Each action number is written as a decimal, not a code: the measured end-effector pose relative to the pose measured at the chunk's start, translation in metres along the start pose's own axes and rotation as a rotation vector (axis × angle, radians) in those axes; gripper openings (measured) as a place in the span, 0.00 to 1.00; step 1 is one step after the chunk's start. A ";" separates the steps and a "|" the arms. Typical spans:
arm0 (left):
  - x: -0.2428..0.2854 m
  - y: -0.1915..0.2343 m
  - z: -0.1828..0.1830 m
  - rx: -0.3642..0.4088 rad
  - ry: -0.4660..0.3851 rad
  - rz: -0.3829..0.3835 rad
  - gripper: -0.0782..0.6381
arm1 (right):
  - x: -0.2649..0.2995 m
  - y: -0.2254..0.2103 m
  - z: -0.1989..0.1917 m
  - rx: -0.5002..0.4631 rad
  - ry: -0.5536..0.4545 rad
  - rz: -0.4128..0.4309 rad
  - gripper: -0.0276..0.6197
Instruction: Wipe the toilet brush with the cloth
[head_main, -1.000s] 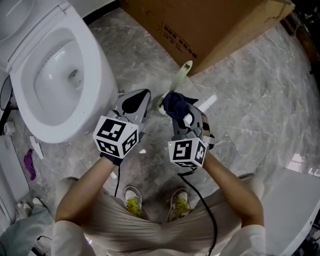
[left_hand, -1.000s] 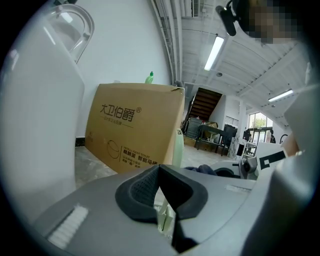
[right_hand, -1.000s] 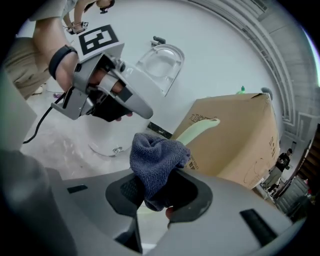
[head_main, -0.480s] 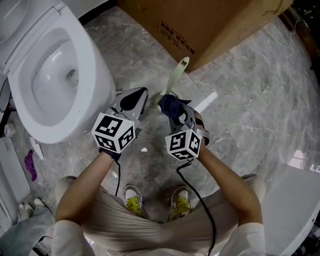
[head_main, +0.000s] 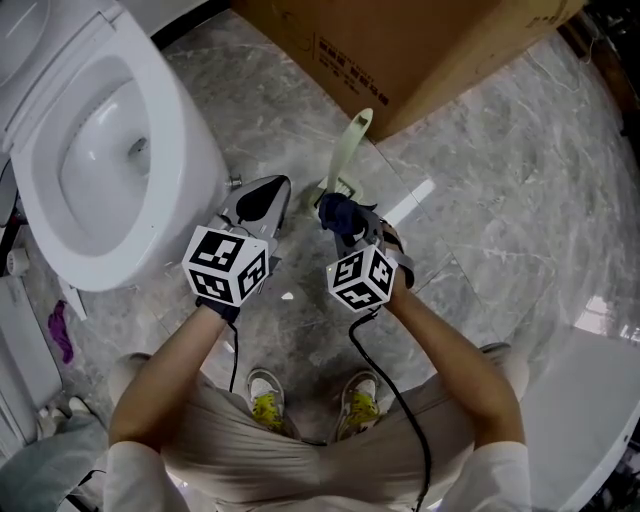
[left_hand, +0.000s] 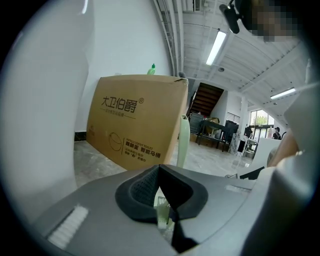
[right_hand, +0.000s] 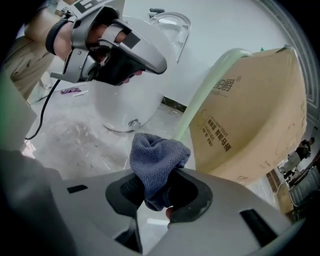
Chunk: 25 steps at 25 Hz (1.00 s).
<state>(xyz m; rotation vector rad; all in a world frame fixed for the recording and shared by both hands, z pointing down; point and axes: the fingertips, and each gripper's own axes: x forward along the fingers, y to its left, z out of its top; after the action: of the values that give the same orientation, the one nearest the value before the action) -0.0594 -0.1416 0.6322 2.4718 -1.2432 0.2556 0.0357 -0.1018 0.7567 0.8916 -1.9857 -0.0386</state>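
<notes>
A pale green toilet brush (head_main: 347, 152) stands tilted over the marble floor, its handle top toward the cardboard box. My left gripper (head_main: 262, 200) is beside its lower end; in the left gripper view the jaws (left_hand: 162, 207) are shut on a pale green part of the brush, and the handle (left_hand: 183, 142) rises beyond. My right gripper (head_main: 345, 222) is shut on a dark blue cloth (head_main: 338, 212) right next to the brush's lower handle. In the right gripper view the bunched cloth (right_hand: 157, 160) sticks out of the jaws (right_hand: 160, 192) in front of the handle (right_hand: 200, 102).
A white toilet (head_main: 90, 150) with its seat up stands at the left. A big cardboard box (head_main: 400, 50) fills the top. A white stick-like item (head_main: 412, 200) lies on the floor by the right gripper. A white object (head_main: 590, 400) is at the lower right.
The right gripper with the cloth has drawn up closer to the brush and the left gripper. The brush handle has tipped a little more upright.
</notes>
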 end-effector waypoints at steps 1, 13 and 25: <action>0.000 0.001 0.000 -0.002 0.004 0.004 0.11 | 0.001 0.002 -0.001 0.001 0.007 0.010 0.21; 0.010 0.005 -0.004 -0.032 0.012 0.022 0.11 | -0.034 -0.017 0.030 0.057 -0.105 -0.033 0.21; 0.003 -0.005 0.004 -0.057 -0.014 0.016 0.11 | -0.094 -0.047 0.086 0.075 -0.308 -0.132 0.21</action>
<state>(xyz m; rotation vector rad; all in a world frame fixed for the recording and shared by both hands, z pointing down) -0.0534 -0.1431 0.6282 2.4201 -1.2589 0.2050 0.0263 -0.1068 0.6213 1.1193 -2.2204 -0.1877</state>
